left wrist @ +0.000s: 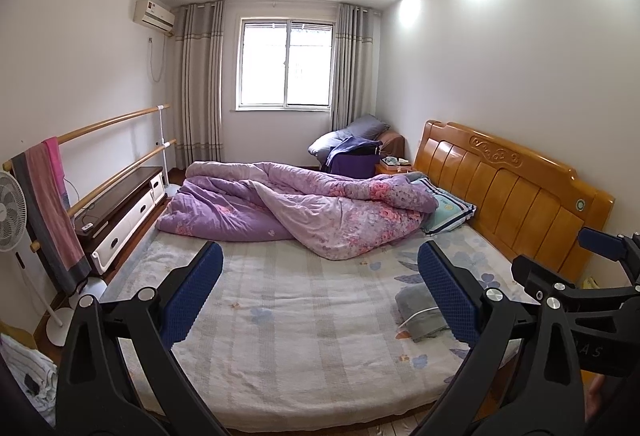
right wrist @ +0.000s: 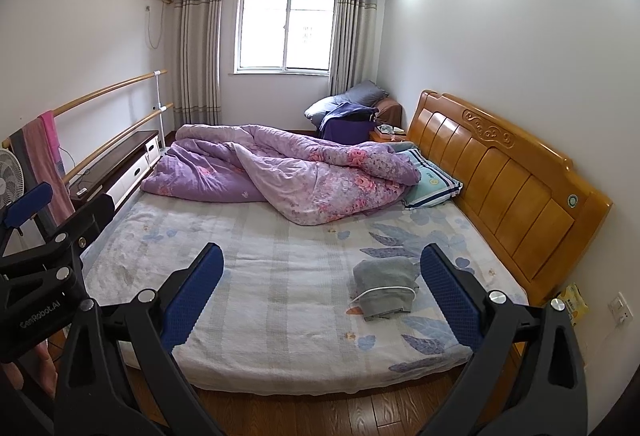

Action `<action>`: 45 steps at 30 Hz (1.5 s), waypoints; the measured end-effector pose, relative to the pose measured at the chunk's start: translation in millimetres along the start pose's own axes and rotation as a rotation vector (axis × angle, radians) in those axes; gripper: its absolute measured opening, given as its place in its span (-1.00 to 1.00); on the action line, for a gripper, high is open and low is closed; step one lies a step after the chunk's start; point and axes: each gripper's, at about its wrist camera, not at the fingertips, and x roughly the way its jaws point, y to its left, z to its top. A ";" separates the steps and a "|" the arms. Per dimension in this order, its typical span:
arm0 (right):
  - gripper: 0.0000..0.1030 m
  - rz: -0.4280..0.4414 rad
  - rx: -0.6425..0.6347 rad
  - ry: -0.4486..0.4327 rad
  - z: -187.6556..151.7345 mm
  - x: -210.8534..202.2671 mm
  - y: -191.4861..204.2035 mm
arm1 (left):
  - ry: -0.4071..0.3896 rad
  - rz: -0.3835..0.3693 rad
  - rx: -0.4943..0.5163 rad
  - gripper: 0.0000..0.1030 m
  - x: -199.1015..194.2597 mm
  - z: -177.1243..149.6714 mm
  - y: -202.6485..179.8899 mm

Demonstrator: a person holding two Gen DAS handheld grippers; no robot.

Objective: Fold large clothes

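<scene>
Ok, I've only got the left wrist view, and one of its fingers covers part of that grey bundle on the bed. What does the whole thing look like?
Observer: The right wrist view shows the grey folded garment whole, with a white cord looped across it.
Operator: Anything on the wall past the headboard's near end?
Observer: Yes, a wall socket, just beyond a yellow packet beside the headboard.
Operator: And the right gripper?
Observer: The right gripper is open, with nothing between its fingers.
</scene>
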 end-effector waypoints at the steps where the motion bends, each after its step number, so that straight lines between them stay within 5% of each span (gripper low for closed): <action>1: 0.85 0.000 0.001 0.002 -0.2 -0.4 -0.6 | 0.001 0.000 0.002 0.91 0.7 -0.2 -0.5; 45: 0.85 -0.011 0.005 0.017 5.5 8.2 -5.4 | 0.017 -0.022 0.017 0.91 22.4 -0.8 6.3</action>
